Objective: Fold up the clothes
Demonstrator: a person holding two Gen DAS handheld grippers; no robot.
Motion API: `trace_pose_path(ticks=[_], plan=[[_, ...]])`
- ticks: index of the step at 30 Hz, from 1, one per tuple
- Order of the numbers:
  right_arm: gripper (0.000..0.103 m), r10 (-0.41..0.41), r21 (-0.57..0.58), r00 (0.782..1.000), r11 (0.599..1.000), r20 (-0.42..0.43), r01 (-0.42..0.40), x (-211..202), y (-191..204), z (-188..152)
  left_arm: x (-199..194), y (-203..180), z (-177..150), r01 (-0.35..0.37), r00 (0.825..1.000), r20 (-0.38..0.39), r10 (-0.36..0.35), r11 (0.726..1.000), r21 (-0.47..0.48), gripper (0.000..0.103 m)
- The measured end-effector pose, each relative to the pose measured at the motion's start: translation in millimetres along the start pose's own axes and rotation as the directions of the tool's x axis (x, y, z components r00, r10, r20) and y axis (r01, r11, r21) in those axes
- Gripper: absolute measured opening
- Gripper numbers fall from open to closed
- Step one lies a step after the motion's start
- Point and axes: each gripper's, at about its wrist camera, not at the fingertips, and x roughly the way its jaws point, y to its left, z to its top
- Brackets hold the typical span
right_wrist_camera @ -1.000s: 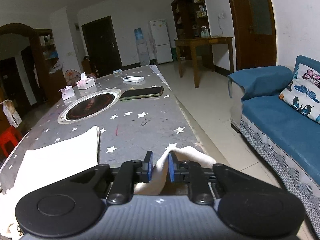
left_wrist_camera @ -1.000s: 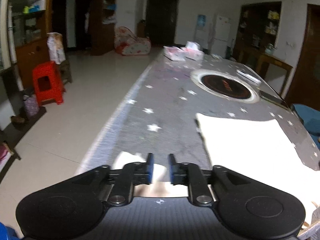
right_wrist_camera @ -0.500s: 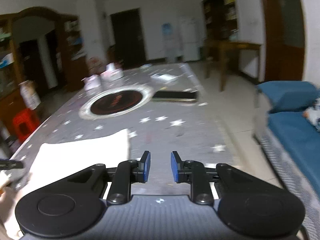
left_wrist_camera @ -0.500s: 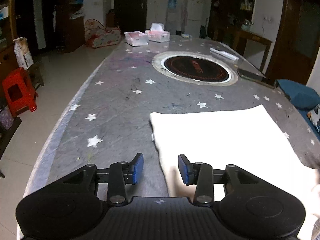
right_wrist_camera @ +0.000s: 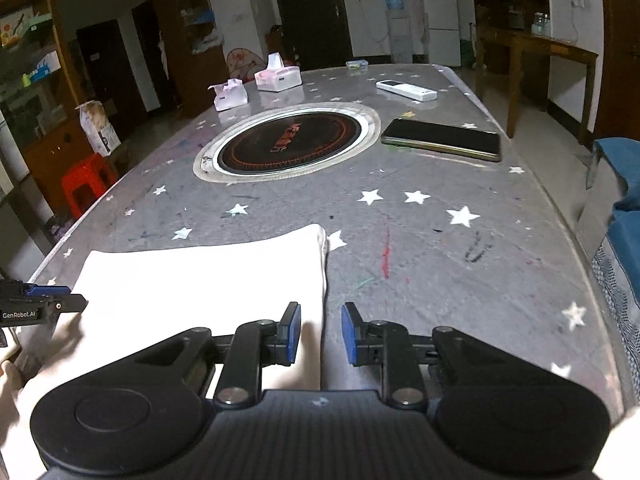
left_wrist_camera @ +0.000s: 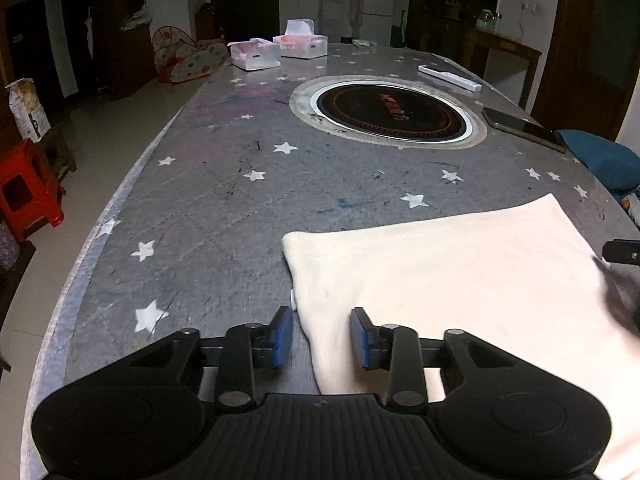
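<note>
Left gripper point(left_wrist_camera: 319, 336): we hold it low over the near left edge of the garment, its blue pads spread; the jaws have just been closing a little, the cloth's edge lies below the gap, and the pads press on nothing.
Right gripper point(right_wrist_camera: 321, 334): our jaws stand apart over the garment's near right edge, and we see nothing pinched between the pads.
Cream garment point(left_wrist_camera: 460, 276): it lies flat as a folded rectangle on the near end of the table, between our two grippers.
Table point(left_wrist_camera: 240, 208): grey cover printed with white stars.
Round cooktop point(left_wrist_camera: 390, 110): set into the table beyond the garment, well apart from it.
Phone point(right_wrist_camera: 442, 139): we see it lying dark just right of the cooktop.
Remote point(right_wrist_camera: 406, 90): white, further back.
Tissue boxes point(left_wrist_camera: 280, 50): two at the far end.
</note>
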Motion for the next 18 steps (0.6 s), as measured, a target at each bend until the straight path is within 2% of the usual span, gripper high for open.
trace_pose_path(ticks=[9,18], plan=[[0.021,0.0,-0.011,1.0,1.0,-0.031,0.0,27.0,1.8,9.7,12.1,-3.2,12.2,0.007,1.0,0.006,-0.007,1.0,0.027,0.018],[0.006,-0.032,-0.013,0.999,0.999,-0.03,0.032,43.3,1.4,17.3,26.6,-7.5,27.7,0.001,1.0,0.012,-0.002,0.998,0.056,0.014]])
